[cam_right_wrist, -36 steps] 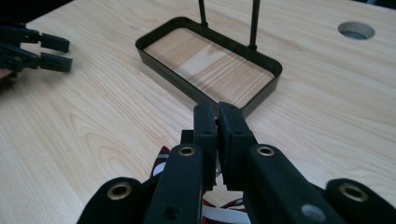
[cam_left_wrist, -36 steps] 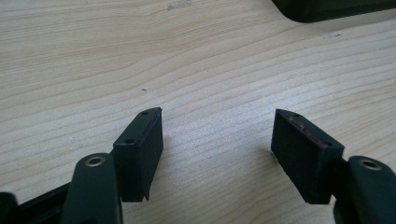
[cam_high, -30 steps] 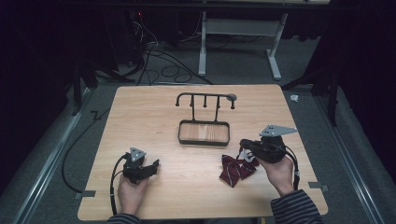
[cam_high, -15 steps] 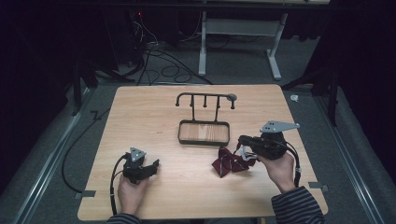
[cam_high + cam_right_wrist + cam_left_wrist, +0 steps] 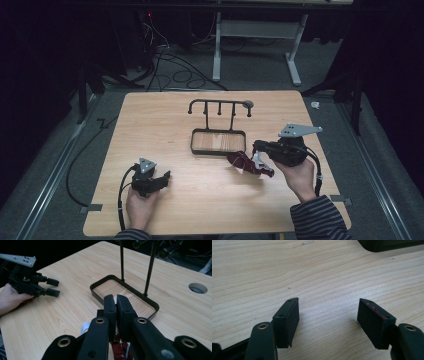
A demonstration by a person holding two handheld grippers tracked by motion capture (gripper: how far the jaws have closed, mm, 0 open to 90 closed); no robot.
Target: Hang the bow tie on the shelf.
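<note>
A black metal rack stands mid-table, a hook bar (image 5: 220,103) on two posts above its low-rimmed base tray (image 5: 193,145). A dark red cloth item (image 5: 243,163) with a white tag hangs just right of the tray's near corner, and my right gripper (image 5: 257,148) is shut on it. In the right gripper view the jaws (image 5: 116,302) are pressed together, with the red cloth (image 5: 120,350) showing below them and the tray rim (image 5: 91,288) just ahead. My left gripper (image 5: 167,176) rests open on the table at the near left, its jaws (image 5: 328,320) wide apart over bare wood.
The wooden table (image 5: 150,125) sits on a dark floor with cables and a white stand behind. A round cable hole (image 5: 197,287) is in the tabletop beyond the rack. My left gripper (image 5: 53,287) shows far left in the right gripper view.
My right gripper has carried the red cloth left and forward, closer to the rack's tray. The left gripper has stayed in place.
</note>
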